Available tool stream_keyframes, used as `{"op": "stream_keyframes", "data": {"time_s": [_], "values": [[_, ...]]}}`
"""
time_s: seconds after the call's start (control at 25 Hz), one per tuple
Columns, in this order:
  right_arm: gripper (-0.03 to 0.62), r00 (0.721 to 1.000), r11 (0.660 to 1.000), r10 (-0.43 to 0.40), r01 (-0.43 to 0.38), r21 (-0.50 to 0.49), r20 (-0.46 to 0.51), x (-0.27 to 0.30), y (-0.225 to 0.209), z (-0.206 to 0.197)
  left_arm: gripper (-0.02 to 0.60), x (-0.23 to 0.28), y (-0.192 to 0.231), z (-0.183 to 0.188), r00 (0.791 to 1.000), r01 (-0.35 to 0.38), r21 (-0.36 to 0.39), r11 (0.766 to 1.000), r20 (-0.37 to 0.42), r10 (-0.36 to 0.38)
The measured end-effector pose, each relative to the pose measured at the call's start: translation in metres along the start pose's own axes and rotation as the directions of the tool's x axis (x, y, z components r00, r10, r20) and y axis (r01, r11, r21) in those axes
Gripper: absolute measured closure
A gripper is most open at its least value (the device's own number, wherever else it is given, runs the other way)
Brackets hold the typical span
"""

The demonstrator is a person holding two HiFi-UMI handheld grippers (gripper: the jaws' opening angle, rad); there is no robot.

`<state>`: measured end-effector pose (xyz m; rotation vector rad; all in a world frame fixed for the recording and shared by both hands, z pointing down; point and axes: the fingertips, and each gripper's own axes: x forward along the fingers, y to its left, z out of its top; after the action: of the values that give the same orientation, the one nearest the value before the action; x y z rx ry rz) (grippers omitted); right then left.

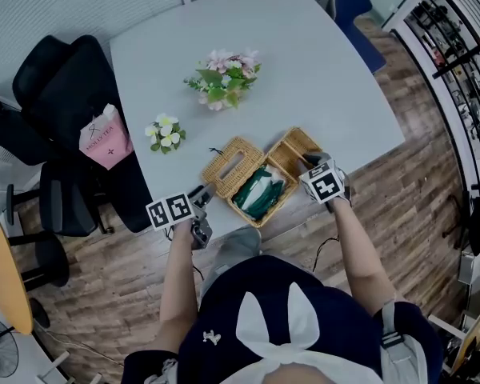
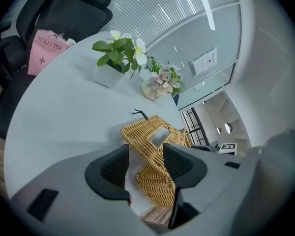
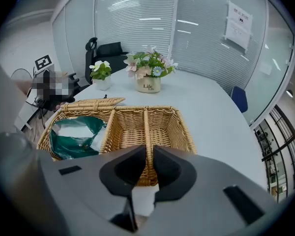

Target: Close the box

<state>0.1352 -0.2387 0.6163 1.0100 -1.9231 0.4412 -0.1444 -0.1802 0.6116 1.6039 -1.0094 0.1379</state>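
Observation:
An open wicker box (image 1: pixel 304 141) sits near the front edge of the table, with a green packet (image 1: pixel 260 192) in its left compartment. Its lid (image 1: pixel 232 164), which has a rectangular slot, stands folded back at the left. My left gripper (image 1: pixel 200 198) reaches the lid from the front left. In the left gripper view its jaws (image 2: pixel 145 154) straddle the lid's (image 2: pixel 155 146) near corner, with bare table showing beside the left pad. My right gripper (image 1: pixel 310 163) is at the box's right end. In the right gripper view it (image 3: pixel 148 154) is shut on the near end of the wicker divider (image 3: pixel 146 127).
Two flower pots (image 1: pixel 224 78) (image 1: pixel 165 132) stand on the white table (image 1: pixel 320 62) behind the box. A black chair (image 1: pixel 56 86) at the left holds a pink bag (image 1: pixel 104 138). A blue chair (image 1: pixel 354 6) is at the far side. The table's front edge is just below the box.

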Motion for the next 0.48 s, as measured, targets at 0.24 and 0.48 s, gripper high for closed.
{"op": "stream_keyframes", "data": {"time_s": [0.24,0.48], "values": [[0.546,0.998,1.0,-0.009,0.008,-0.021,-0.057,-0.001,0.003,-0.004,0.368,0.011,0.014,0.0,1.0,0.017,-0.093,0.996,-0.007,-0.018],[0.549,0.998,0.999,-0.007,0.005,-0.036,-0.062,-0.001,0.003,-0.005,0.368,0.015,0.029,0.005,0.999,0.02,-0.213,0.977,0.035,-0.013]]}}
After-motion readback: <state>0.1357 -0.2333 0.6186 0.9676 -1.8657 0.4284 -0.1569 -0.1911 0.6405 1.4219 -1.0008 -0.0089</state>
